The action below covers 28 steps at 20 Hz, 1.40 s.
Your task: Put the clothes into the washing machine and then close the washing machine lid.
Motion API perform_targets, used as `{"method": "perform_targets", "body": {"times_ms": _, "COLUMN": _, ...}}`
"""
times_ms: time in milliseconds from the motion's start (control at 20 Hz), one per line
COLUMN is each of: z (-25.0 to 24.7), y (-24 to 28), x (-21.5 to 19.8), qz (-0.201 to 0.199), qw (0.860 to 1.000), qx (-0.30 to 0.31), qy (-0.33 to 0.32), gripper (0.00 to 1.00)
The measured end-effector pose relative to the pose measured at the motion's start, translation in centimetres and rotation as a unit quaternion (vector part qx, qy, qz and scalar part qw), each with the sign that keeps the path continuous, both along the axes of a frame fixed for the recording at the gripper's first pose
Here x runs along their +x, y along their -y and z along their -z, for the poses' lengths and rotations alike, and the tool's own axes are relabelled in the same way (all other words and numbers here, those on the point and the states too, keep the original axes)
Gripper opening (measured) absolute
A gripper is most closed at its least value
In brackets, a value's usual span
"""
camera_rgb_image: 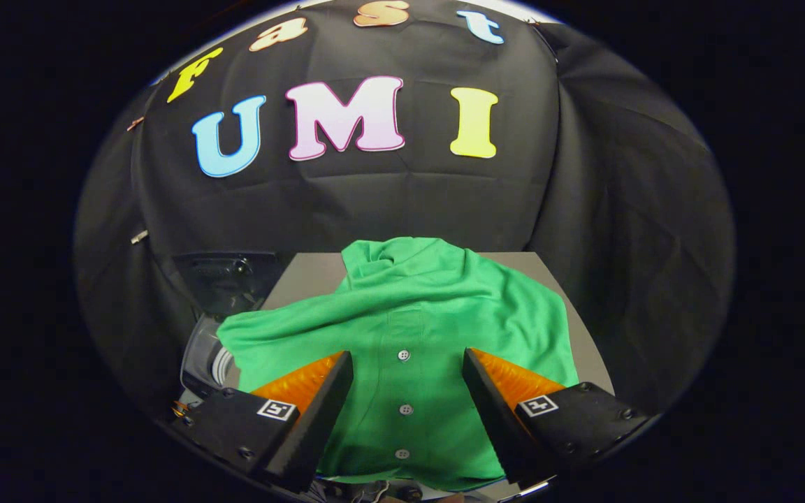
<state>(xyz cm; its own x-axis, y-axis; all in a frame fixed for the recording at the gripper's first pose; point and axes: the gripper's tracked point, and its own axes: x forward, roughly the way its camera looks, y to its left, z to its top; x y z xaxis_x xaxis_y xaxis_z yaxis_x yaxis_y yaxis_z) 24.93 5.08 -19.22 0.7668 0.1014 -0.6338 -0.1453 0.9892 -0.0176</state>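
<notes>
Fingers (408,391) wide apart over the green shirt (409,314) on the worktop (305,272). I judge: drop onto the button placket, pinch deep, then lift left toward the washing machine (210,356).

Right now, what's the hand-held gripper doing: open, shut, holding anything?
Hand-held gripper: open, fingers spread over the green shirt's button placket, nothing gripped.

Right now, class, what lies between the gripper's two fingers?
In the gripper view, the open gripper has the green shirt between its fingers, its row of buttons running down the gap.
</notes>
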Motion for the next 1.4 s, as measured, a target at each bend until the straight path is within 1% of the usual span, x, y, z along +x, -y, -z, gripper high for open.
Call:
{"method": "perform_targets", "body": {"times_ms": 100, "z": 2.2, "y": 0.0, "x": -0.4, "qz": -0.006, "qw": 0.999, "qx": -0.013, "qy": -0.033, "gripper": 0.99}}
{"method": "perform_targets", "body": {"times_ms": 150, "z": 2.1, "y": 0.0, "x": -0.2, "qz": -0.014, "qw": 1.000, "qx": -0.017, "qy": -0.018, "gripper": 1.00}}
{"method": "perform_targets", "body": {"times_ms": 300, "z": 2.1, "y": 0.3, "x": 0.0, "qz": 0.002, "qw": 1.000, "qx": -0.022, "qy": -0.021, "gripper": 1.00}}
{"method": "perform_targets", "body": {"times_ms": 350, "z": 2.3, "y": 0.3, "x": 0.3, "qz": 0.003, "qw": 1.000, "qx": -0.023, "qy": -0.019, "gripper": 0.95}}
{"method": "perform_targets", "body": {"times_ms": 400, "z": 2.2, "y": 0.1, "x": 0.3, "qz": -0.001, "qw": 1.000, "qx": -0.022, "qy": -0.014, "gripper": 0.86}}
{"method": "perform_targets", "body": {"times_ms": 500, "z": 2.2, "y": 0.1, "x": 0.7, "qz": -0.014, "qw": 1.000, "qx": -0.024, "qy": -0.002, "gripper": 0.53}}
{"method": "perform_targets", "body": {"times_ms": 600, "z": 2.2, "y": 0.2, "x": 1.1, "qz": -0.002, "qw": 1.000, "qx": -0.004, "qy": -0.010, "gripper": 0.20}}
{"method": "perform_targets", "body": {"times_ms": 650, "z": 1.6, "y": 0.3, "x": 0.9, "qz": 0.000, "qw": 1.000, "qx": 0.010, "qy": -0.019, "gripper": 0.20}}
{"method": "perform_targets", "body": {"times_ms": 700, "z": 1.8, "y": 0.3, "x": 1.1, "qz": 0.007, "qw": 0.999, "qx": 0.026, "qy": -0.023, "gripper": 0.10}}
{"method": "perform_targets", "body": {"times_ms": 900, "z": -1.4, "y": 0.2, "x": 0.8, "qz": 0.020, "qw": 0.997, "qx": 0.071, "qy": -0.021, "gripper": 0.09}}
{"method": "perform_targets", "body": {"times_ms": 1150, "z": -6.8, "y": -1.4, "x": 0.1, "qz": 0.005, "qw": 0.995, "qx": 0.096, "qy": 0.009, "gripper": 0.09}}
{"method": "perform_targets", "body": {"times_ms": 1400, "z": -11.7, "y": -4.1, "x": -0.5, "qz": -0.010, "qw": 0.994, "qx": 0.100, "qy": 0.036, "gripper": 0.09}}
